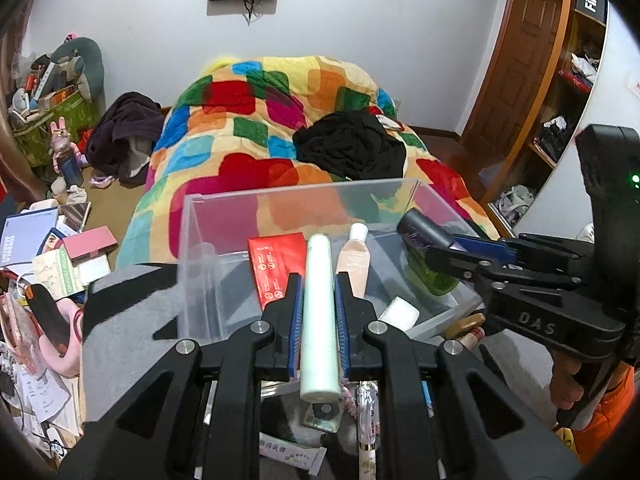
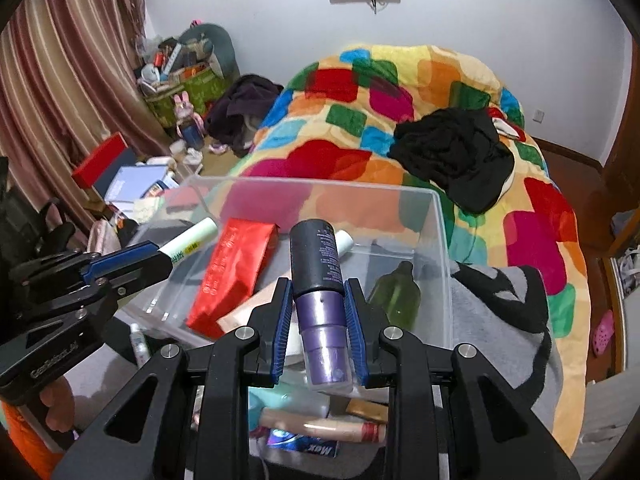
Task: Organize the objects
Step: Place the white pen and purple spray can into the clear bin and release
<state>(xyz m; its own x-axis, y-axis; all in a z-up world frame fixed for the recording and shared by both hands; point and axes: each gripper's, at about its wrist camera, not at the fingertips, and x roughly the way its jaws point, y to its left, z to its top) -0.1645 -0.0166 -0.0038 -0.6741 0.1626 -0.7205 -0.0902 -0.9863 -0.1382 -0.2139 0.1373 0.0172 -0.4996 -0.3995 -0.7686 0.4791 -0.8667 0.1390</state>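
My left gripper (image 1: 318, 280) is shut on a pale green tube (image 1: 318, 312) and holds it over the near edge of a clear plastic box (image 1: 208, 240). My right gripper (image 2: 318, 286) is shut on a purple spray bottle with a dark cap (image 2: 320, 296), also over the box (image 2: 440, 248). The box holds a red packet (image 2: 232, 276), a pink bottle (image 1: 352, 264), a green bottle (image 2: 396, 296) and a white roll (image 1: 400, 312). The right gripper shows in the left wrist view (image 1: 436, 248); the left gripper shows in the right wrist view (image 2: 160, 258).
The box stands on a grey and black cloth (image 1: 120, 320). Loose cosmetics lie below the grippers (image 2: 320, 426). Behind is a bed with a colourful blanket (image 1: 280, 120) and black clothes (image 1: 352, 148). Books and boxes clutter the left (image 1: 48, 248).
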